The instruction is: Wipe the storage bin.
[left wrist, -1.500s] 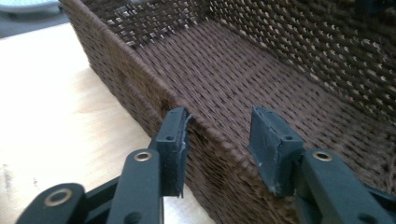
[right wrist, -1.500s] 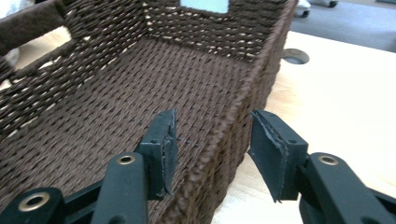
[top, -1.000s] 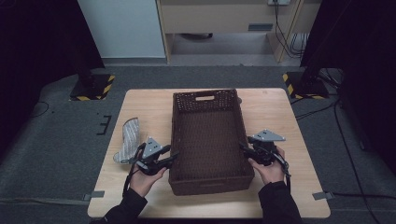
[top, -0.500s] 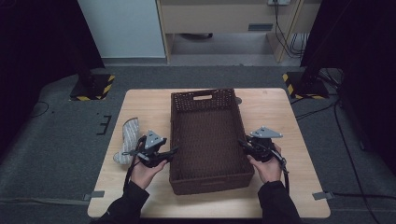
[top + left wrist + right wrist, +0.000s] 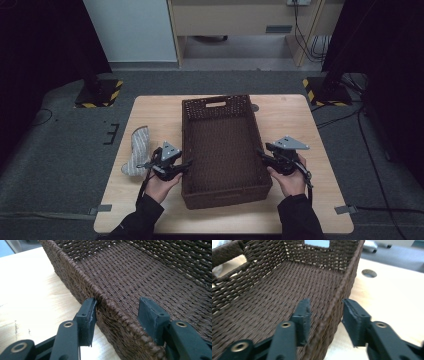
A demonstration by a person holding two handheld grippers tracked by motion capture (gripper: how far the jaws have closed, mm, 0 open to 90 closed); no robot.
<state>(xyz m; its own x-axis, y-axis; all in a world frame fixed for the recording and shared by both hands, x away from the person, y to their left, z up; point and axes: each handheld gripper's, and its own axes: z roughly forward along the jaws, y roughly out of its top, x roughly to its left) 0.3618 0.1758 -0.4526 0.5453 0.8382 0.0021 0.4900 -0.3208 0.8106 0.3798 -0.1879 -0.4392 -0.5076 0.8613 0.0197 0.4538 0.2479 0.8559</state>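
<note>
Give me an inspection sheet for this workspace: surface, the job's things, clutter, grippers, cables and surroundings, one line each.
Surface: light wooden table, with a round hole beside the basket's far end.
Job's things: brown woven basket, nothing inside, lying lengthwise mid-table, cut-out handle in the far wall.
Clutter: grey sock lying left of the basket.
Grippers: left gripper straddles the left wall, outer pad at the weave, inner pad apart; right gripper straddles the right wall, both pads apart. Both have just been shifting their opening and are open now.
Cables: black leads on the floor at right and under the far cabinet.
Surroundings: grey carpet, two stands with yellow-black striped bases, dark curtains on both sides.
</note>
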